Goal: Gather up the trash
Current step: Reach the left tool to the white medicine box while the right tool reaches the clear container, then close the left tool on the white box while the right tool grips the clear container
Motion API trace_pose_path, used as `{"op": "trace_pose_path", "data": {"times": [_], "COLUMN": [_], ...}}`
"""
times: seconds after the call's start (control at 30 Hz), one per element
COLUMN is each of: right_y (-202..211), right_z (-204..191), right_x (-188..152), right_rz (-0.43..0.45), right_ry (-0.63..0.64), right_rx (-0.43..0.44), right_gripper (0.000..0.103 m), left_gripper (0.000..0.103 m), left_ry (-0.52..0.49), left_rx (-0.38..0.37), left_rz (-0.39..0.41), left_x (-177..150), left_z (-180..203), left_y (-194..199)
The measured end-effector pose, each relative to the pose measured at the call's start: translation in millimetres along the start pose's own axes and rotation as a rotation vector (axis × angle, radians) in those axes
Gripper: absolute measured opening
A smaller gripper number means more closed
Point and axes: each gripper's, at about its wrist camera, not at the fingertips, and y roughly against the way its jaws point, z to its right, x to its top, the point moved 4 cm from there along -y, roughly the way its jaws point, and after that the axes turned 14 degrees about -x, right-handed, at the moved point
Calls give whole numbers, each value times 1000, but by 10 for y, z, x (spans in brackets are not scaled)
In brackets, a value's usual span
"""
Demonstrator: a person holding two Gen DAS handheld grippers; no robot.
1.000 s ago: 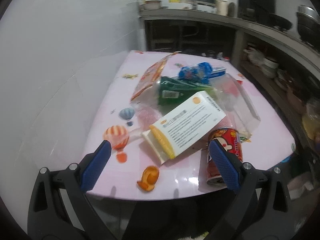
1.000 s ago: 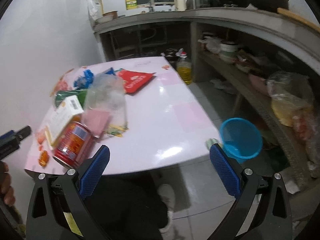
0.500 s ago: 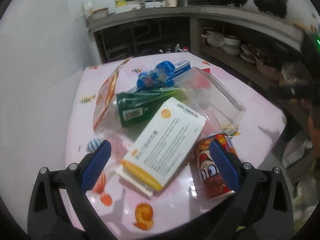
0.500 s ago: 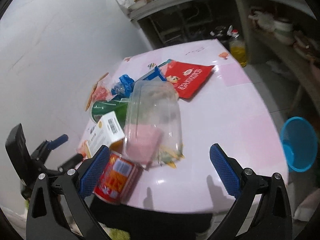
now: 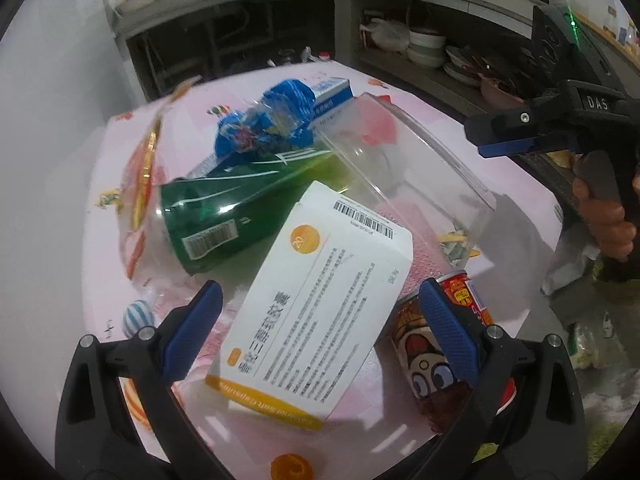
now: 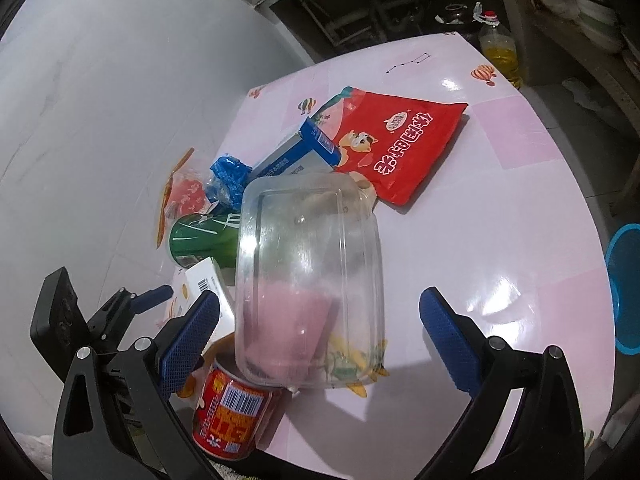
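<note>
Left wrist view, left gripper (image 5: 318, 326) spread wide over white carton (image 5: 320, 308), red can (image 5: 452, 344) beside it, clear tub (image 6: 310, 280) framed by spread right gripper (image 6: 320, 338).

The left gripper (image 5: 318, 326) is held with jaws spread wide, nothing gripped. The right gripper (image 6: 320, 330) is likewise held wide open and empty; its handle is clasped by a hand (image 5: 608, 216).
</note>
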Motion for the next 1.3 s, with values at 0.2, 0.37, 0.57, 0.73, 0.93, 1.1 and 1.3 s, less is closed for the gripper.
{"op": "trace_pose_path", "data": {"times": [0.2,0.37,0.57,0.73,0.93,1.1,1.3], "right_y": [-91,-176,-256,-312,-365,-450,-533], "right_z": [-24,-76,-152,-199,-253,-293,-285], "right_x": [62,79,104,129,162,171,192], "right_rz": [-11,-27,-48,-65,-77,-94,-117], "right_ry": [10,27,51,65,67,64,50], "right_rx": [-10,-23,-40,-64,-90,-100,-99], "right_gripper": [97,97,97,97,97,97,97], "left_gripper": [95,95,95,95,81,81,82], "left_ry": [-9,8,17,61,57,45,28], "left_rx": [-19,-26,-34,-39,-24,0,17], "left_rz": [-40,-71,-89,-71,-40,-37,-51], "left_x": [70,122,142,155,128,76,73], "left_z": [-20,-62,-116,-203,-261,-287,-263], "left_y": [-118,-225,-271,-231,-112,-61,-92]}}
